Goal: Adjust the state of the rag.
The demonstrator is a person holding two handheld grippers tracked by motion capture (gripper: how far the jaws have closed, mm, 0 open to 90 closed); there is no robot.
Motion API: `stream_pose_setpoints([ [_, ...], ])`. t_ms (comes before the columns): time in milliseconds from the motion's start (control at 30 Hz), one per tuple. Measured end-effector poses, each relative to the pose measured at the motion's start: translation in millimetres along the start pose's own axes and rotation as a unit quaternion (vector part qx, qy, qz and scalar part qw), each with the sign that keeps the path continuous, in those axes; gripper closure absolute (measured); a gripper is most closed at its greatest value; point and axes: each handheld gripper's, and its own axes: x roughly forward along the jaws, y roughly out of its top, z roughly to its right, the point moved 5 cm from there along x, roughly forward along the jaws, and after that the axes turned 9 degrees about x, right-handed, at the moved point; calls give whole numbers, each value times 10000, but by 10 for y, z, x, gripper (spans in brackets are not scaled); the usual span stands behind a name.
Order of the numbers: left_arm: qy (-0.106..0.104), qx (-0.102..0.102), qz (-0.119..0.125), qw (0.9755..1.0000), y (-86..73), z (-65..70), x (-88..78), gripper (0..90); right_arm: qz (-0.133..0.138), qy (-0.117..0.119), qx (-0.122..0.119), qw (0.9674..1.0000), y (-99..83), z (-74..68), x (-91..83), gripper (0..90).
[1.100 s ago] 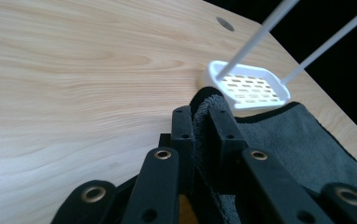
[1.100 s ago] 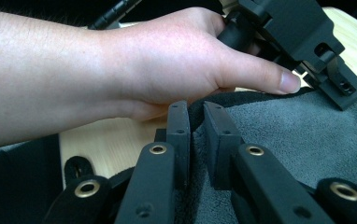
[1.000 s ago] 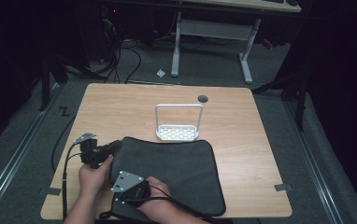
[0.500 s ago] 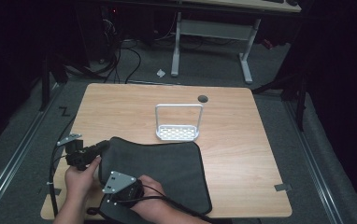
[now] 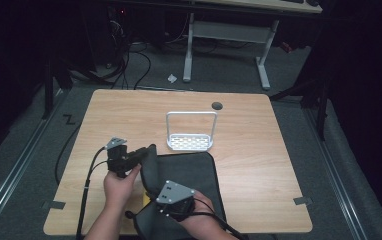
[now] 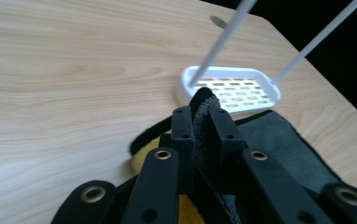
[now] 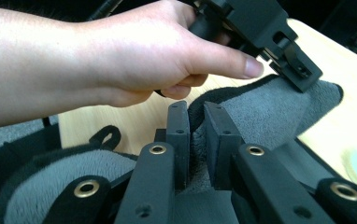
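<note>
High view first: a light wooden table takes up the middle of the frame, and a dark grey cloth lies on its lower centre, its left edge lifted off the wood and folded up; the left gripper sits at that raised edge, left of centre, held by the person's left hand, while the right gripper — a grey three-cornered plate on top of it — is lower down near the bottom edge, over the cloth's near part; just above the cloth, at the centre of the frame, stands a white rack with a slotted base and a tall hoop handle, close to the cloth's far edge; a small dark round hole shows in the tabletop further up. Left gripper view: the two black jaws rise from the bottom centre and are pressed together on a fold of the grey cloth, which sticks up between and past them; a patch of yellow shows under the cloth at lower left, and the white rack lies just beyond the fold, right of centre. Right gripper view: its own jaws, at bottom centre, pinch another fold of the cloth; in the upper half the left hand holds the left gripper, whose tips bite the cloth's raised edge at upper right — the stretch of cloth between the two grips hangs clear of the table.
</note>
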Motion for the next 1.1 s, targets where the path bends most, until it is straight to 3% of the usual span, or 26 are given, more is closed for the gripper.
stream_pose_setpoints([
  [233,-55,259,-191,9995,13,275,295,814,-132,-281,281,9991,-315,292,-269,817],
  [467,-95,461,-379,9982,80,474,528,814,-204,-517,529,9971,-508,520,-473,817],
  [633,-164,597,-486,9969,103,620,673,813,-252,-640,645,9955,-617,628,-579,816],
  [733,-178,534,-499,9972,101,667,742,812,-331,-707,694,9945,-699,687,-633,816],
  [833,-152,637,-631,9959,87,709,815,811,-384,-782,748,9934,-772,742,-689,814],
  [1100,-234,686,-668,9951,144,859,928,809,-467,-941,789,9913,-881,817,-815,813],
])
